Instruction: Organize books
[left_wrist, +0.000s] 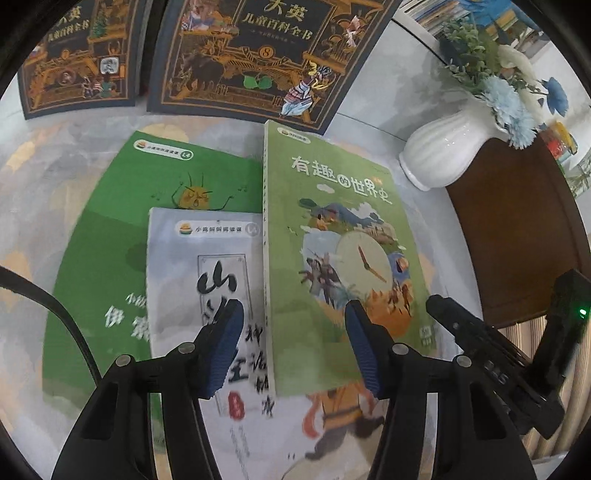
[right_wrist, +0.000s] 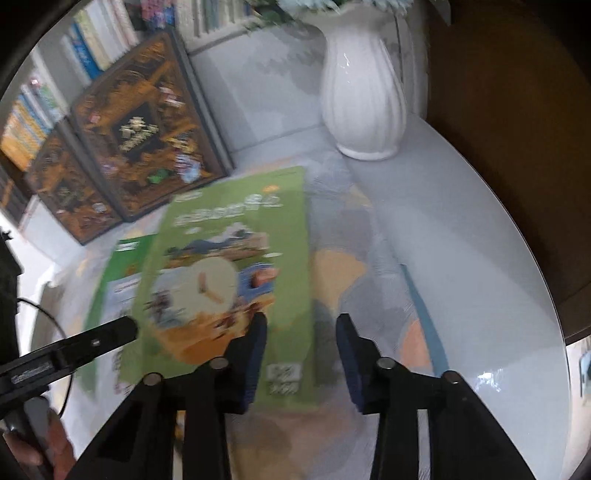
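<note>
A light green book with a clock picture (left_wrist: 332, 243) lies flat on the table, on top of a white book (left_wrist: 207, 280) and a dark green book (left_wrist: 110, 240). My left gripper (left_wrist: 293, 343) is open, its jaws wide apart just above the near edge of the clock book and the white book. My right gripper (right_wrist: 301, 354) is open and empty above the near right corner of the clock book (right_wrist: 236, 266). The right gripper also shows at the right of the left wrist view (left_wrist: 480, 339). Two dark hardcover books (left_wrist: 258, 55) stand upright at the back.
A white vase (left_wrist: 443, 147) with blue flowers stands at the back right, also in the right wrist view (right_wrist: 362, 96). A dark wooden chair (left_wrist: 517, 229) borders the table on the right. Shelves of books (right_wrist: 37, 110) stand behind the table.
</note>
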